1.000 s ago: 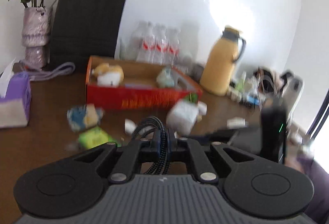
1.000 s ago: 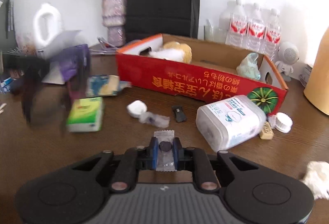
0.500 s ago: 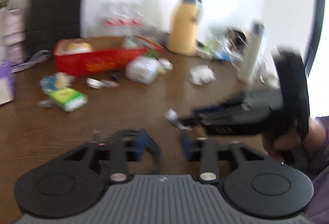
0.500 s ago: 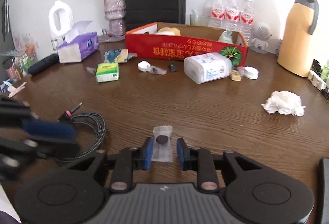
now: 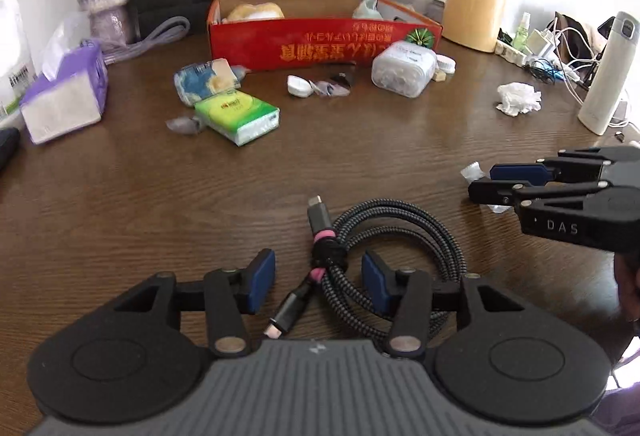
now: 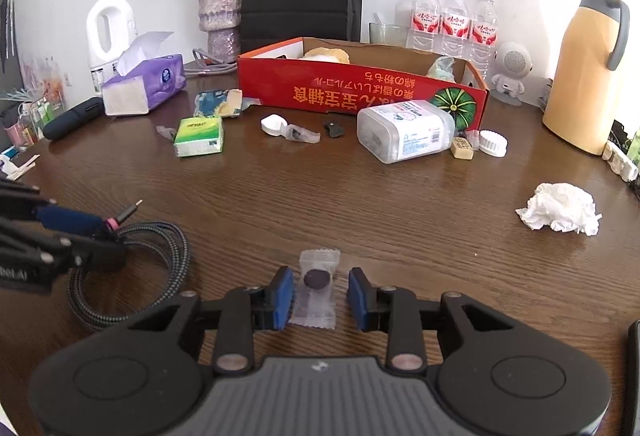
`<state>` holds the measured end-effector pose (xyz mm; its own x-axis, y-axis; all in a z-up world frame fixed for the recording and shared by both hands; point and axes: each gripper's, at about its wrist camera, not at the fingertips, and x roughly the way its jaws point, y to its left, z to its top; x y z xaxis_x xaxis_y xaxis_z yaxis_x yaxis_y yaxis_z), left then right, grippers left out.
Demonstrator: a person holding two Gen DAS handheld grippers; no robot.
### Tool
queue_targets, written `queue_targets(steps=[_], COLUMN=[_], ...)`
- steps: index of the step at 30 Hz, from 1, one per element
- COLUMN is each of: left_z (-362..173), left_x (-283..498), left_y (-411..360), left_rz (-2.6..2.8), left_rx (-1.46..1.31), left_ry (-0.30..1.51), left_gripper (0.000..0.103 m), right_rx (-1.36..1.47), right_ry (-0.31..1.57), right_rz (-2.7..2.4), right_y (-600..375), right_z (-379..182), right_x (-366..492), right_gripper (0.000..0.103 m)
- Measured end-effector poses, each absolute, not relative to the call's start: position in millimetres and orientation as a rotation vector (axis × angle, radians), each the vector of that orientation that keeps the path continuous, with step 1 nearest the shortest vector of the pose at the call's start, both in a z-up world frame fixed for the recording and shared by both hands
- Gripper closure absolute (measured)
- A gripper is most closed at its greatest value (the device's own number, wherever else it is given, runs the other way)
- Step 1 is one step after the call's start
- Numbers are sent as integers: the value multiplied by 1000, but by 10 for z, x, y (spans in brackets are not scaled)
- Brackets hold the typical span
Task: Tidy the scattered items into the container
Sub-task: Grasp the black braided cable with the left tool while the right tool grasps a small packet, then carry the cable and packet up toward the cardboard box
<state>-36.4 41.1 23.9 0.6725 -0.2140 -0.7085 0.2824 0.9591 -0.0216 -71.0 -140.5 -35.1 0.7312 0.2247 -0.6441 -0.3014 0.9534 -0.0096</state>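
Two hand-held grippers low over a dark wooden table (image 6: 360,203), seen from each one's own camera.

Left gripper (image 5: 318,282): jaws parted, blue pads standing either side of a coiled braided cable (image 5: 384,236) without pressing on it. Cable flat on the table, bound by a pink and black tie, one plug pointing away from the camera, the other towards it. Released, holding nothing.

Right gripper (image 6: 319,298): jaws just widened further, blue pads apart from a small clear candy wrapper (image 6: 316,286) with a dark round sweet inside. Wrapper flat on the table between the pads, left pad close to its edge, right pad with a clear gap. Released, nothing gripped.

Further back, a red cardboard box (image 6: 360,95) open at the top, with a yellow and white soft thing and a pale green bundle inside. In front of the box: a clear plastic tub (image 6: 404,133) on its side, a white lid (image 6: 493,142), a green tissue pack (image 6: 199,135). Off to the right, a crumpled white tissue (image 6: 560,209), well apart from the rest.
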Motion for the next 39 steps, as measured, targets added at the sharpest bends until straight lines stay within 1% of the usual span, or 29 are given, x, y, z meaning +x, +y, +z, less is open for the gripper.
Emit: queue_targets(steps=[1, 2, 4, 8, 12, 16, 20, 24, 30, 33, 36, 39], left_z=[232, 235, 232, 263, 445, 732, 1044, 1341, 1796, 2025, 2252, 2447], left_x=[-383, -401, -440, -606, -785, -942, -1068, -1036, -616, -256, 222, 733], left_y=[399, 394, 380, 311, 244, 187, 123, 92, 18, -40, -124, -201], left_rz=[-277, -278, -265, -269, -270, -272, -236, -182, -146, -147, -142, -127], left_rx=[98, 93, 75, 42, 10, -12, -12, -33, -52, -52, -64, -46], left_ry=[776, 769, 763, 704, 598, 473, 307, 150, -21, -36, -16, 12], left_gripper=[72, 77, 78, 84, 84, 84, 84, 84, 84, 84, 84, 84], right_rx=[-121, -125, -125, -124, -81, -48, 1, 24, 4, -8, -22, -22], right_ry=[692, 691, 696, 695, 642, 512, 363, 223, 78, 46, 62, 141], right_rz=[293, 300, 324, 318, 295, 246, 200, 173, 171, 176, 177, 209], right_y=[-1390, -1376, -1361, -1328, -1366, -1462, -1605, -1710, -1770, -1785, -1815, -1870], right_z=[-352, -353, -346, -335, -242, 7, 267, 536, 1013, 1271, 1561, 1816], right_x=[-697, -688, -677, -708, -829, -1050, -1308, -1437, -1146, -830, -403, 132], right_gripper=[74, 77, 88, 89, 89, 89, 89, 89, 89, 89, 88, 88])
